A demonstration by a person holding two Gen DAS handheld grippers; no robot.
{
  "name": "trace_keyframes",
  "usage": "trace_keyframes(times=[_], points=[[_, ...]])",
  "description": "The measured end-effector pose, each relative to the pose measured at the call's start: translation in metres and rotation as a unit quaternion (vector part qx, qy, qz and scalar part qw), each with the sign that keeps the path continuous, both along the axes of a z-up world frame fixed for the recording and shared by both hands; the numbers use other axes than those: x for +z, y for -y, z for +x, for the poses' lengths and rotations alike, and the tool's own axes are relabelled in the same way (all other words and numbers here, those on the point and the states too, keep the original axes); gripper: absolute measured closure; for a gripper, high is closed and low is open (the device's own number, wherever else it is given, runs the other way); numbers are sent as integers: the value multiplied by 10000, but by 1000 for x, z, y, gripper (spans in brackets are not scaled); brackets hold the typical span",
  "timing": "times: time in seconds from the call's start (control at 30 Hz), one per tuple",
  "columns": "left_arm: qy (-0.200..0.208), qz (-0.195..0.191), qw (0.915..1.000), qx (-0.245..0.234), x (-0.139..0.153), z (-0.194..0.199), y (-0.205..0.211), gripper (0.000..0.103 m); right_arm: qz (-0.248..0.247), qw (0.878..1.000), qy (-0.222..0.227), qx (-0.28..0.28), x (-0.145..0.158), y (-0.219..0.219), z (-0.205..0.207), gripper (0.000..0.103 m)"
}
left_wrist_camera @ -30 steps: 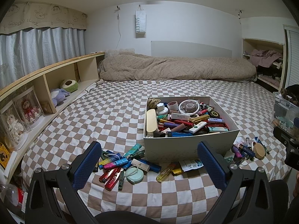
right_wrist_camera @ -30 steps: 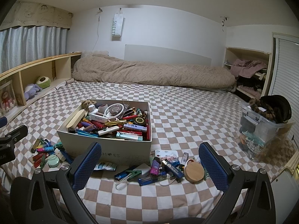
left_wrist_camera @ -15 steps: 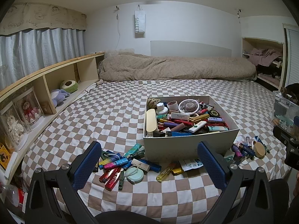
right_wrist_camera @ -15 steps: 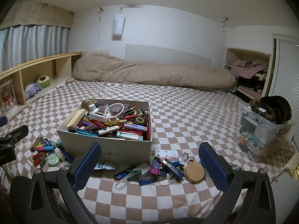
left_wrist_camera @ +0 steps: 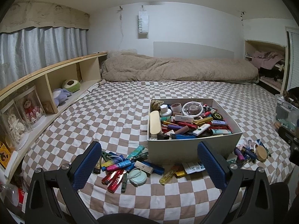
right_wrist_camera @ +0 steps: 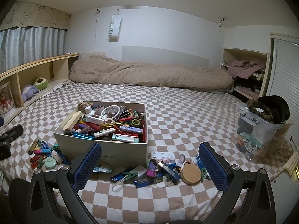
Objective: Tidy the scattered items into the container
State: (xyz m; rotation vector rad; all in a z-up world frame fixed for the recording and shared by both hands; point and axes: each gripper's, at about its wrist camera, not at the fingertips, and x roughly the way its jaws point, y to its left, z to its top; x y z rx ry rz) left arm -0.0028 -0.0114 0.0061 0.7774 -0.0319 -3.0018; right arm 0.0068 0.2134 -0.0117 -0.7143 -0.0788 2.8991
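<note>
Cardboard box (left_wrist_camera: 194,147), brimming with glossy tubes, is sitting mid-bed on the checkered sheet (left_wrist_camera: 119,112); scattered items (left_wrist_camera: 123,168) are lying along its near side. Left gripper (left_wrist_camera: 149,168) and right gripper (right_wrist_camera: 149,168) are hovering spread, empty.

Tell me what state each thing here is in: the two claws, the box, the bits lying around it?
left gripper: open, holding nothing
right gripper: open, holding nothing
white box: lidless, heaped nearly full
round mint case: closed, flat on the bedspread
round wooden disc: flat on the bedspread
clear plastic bin: stuffed, contents piled above its rim
</note>
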Motion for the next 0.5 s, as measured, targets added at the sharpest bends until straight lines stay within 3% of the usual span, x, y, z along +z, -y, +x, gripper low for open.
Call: trace_keyframes(times=[0.5], points=[[230, 97, 9988, 429, -15, -24, 29, 0, -331, 9970, 313, -620, -22, -44, -18, 0]])
